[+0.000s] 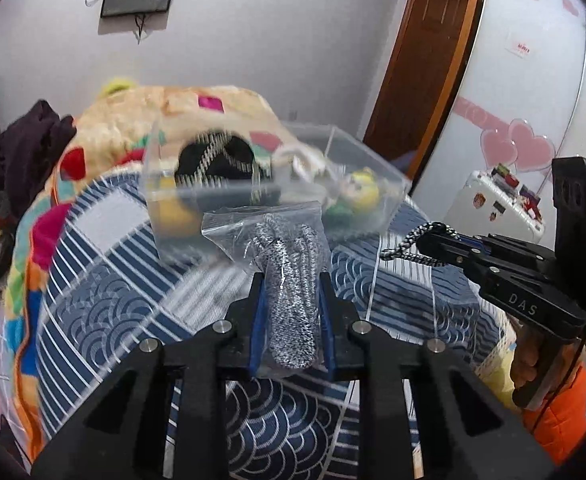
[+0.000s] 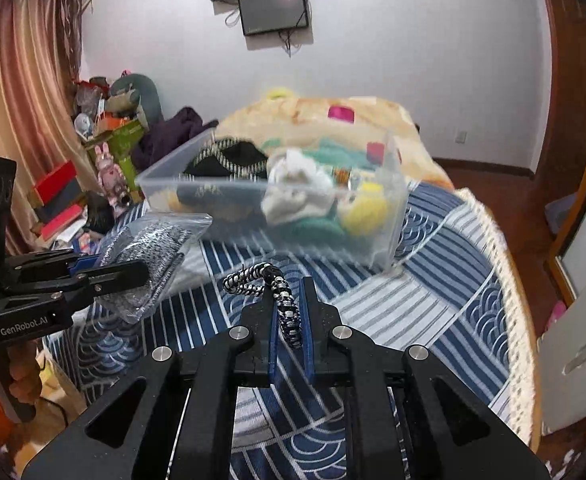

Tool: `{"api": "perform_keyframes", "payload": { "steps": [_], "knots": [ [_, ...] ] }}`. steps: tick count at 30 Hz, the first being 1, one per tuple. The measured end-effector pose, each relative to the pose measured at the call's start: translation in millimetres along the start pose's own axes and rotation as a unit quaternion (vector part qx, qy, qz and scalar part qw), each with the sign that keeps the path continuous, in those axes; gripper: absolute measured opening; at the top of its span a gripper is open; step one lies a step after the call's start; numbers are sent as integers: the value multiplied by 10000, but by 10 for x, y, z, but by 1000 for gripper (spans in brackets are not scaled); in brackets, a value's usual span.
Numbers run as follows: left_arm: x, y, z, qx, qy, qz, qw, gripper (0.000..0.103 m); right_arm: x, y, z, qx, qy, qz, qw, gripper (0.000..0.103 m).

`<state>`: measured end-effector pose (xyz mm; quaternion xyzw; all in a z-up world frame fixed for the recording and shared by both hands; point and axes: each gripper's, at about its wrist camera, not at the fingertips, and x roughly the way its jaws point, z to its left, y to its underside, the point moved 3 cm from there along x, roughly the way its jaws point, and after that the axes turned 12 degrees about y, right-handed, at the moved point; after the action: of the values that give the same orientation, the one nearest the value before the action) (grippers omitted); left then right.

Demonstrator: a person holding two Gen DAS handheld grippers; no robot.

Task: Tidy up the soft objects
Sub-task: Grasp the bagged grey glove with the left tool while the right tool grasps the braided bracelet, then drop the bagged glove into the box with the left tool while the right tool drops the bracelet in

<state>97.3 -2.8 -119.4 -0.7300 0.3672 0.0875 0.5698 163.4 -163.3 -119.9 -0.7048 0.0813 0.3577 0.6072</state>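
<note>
1. The left gripper (image 1: 291,312) is clamped on a clear bag (image 1: 271,248) packed with black-and-white speckled cord; the bag sticks up and forward between its blue pads, its top rising past the fingertips.
2. From the right wrist view the same bag (image 2: 149,256) hangs out of the left gripper (image 2: 133,274) at the left edge, held above the bedspread (image 2: 433,280).
3. The right gripper (image 2: 291,312) is closed on a braided black-and-white cord (image 2: 285,308); the cord runs between the pads and its free end curls in a loop just beyond the fingertips, to the left.
4. In the left wrist view the right gripper (image 1: 433,242) is at the right, with the cord (image 1: 405,246) looping out from its tip.
5. A clear bin (image 1: 253,196) sits on the blue patterned bedspread ahead of both grippers, near the bag and apart from the cord.
6. The bin (image 2: 389,232) holds soft items: a black patterned piece (image 2: 229,160), a white cloth (image 2: 297,188), something yellow (image 2: 363,210) and something green (image 2: 317,224).
7. Behind the bin lies a tan blanket (image 1: 197,108) with coloured patches.
</note>
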Motion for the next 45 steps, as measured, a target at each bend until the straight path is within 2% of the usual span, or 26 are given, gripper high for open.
{"api": "perform_keyframes", "payload": {
  "steps": [11,15,20,28,31,36,39,41,43,45],
  "knots": [
    [-65,-584,30,155,-126,-572,9982,23,-166,-585,-85,140,161,-837,9963,9],
    [46,-765,68,202,-228,-676,9972,23,-88,-744,-81,200,190,-927,9953,9],
    [307,-887,146,252,-464,-610,9967,23,141,-835,-26,215,208,-779,9965,9],
    [850,-857,362,93,-660,-59,9978,23,584,-713,46,234,112,-151,9995,9],
    [934,-804,387,57,-657,94,9978,24,648,-632,67,83,114,35,9999,9],
    [944,-756,357,130,-631,212,9977,25,590,-570,64,-60,168,94,9998,10],
    [888,-745,358,93,-585,193,9981,31,563,-591,18,-1,151,73,9999,23],
    [829,-725,353,59,-583,136,9982,39,520,-582,-16,48,129,39,9999,38],
    [788,-715,348,22,-549,99,9984,46,479,-575,-36,56,166,0,9998,43],
    [709,-702,320,6,-518,22,9987,47,434,-573,-45,42,174,-32,9998,43]
  ]
}}
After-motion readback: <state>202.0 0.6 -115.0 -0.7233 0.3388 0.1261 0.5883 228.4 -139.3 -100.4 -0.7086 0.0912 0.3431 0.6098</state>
